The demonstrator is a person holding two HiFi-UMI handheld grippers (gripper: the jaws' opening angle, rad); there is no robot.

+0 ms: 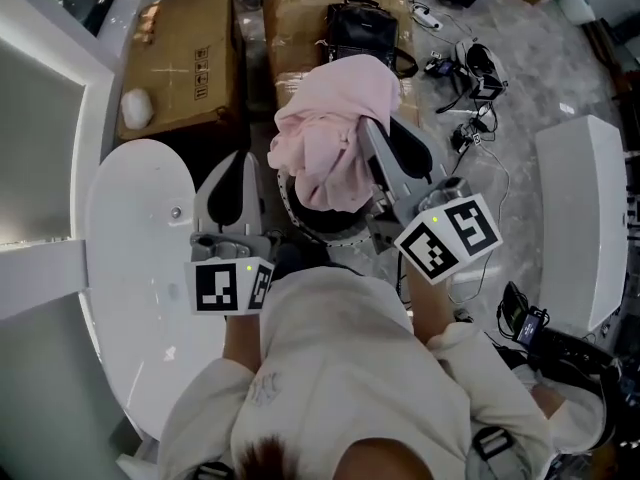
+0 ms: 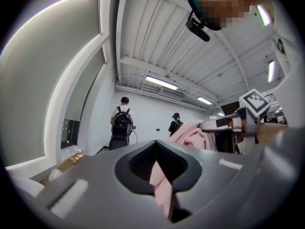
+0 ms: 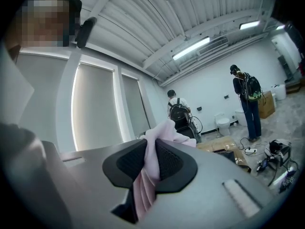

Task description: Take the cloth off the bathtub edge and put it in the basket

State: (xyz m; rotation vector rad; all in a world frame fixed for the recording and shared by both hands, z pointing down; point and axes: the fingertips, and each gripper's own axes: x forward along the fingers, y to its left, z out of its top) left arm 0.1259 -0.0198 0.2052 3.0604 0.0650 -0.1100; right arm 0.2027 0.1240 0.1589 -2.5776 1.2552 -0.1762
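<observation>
Over the basket (image 1: 292,211), which stands on the floor just beside the right edge of the white bathtub (image 1: 140,228), the pink cloth (image 1: 335,128) hangs in a bunched heap, off the tub edge and hiding most of the basket's dark opening from the head view. Both grippers hold it. The right gripper (image 1: 385,153) reaches in from the person's side, and its own view shows its fingers (image 3: 167,163) pressed together on a fold of the cloth (image 3: 164,130), which stands up above them and trails down between them. The left gripper (image 1: 238,173) lies over the tub's right rim and points the same way; in its own view the fingers (image 2: 138,163) pinch a narrow pink strip (image 2: 161,185), while the bulk of the cloth and the other gripper's marker cube (image 2: 257,103) show off to the right. Beyond the basket, on the floor, sit a cardboard box (image 1: 185,58) with a small white lump (image 1: 135,108) on its near corner, a second wrapped box and a black bag (image 1: 360,28). A tangle of cables (image 1: 470,83) lies on the floor to the right. Both gripper views also take in two people with backpacks (image 3: 178,111) (image 3: 248,99) standing far off by a white wall.
</observation>
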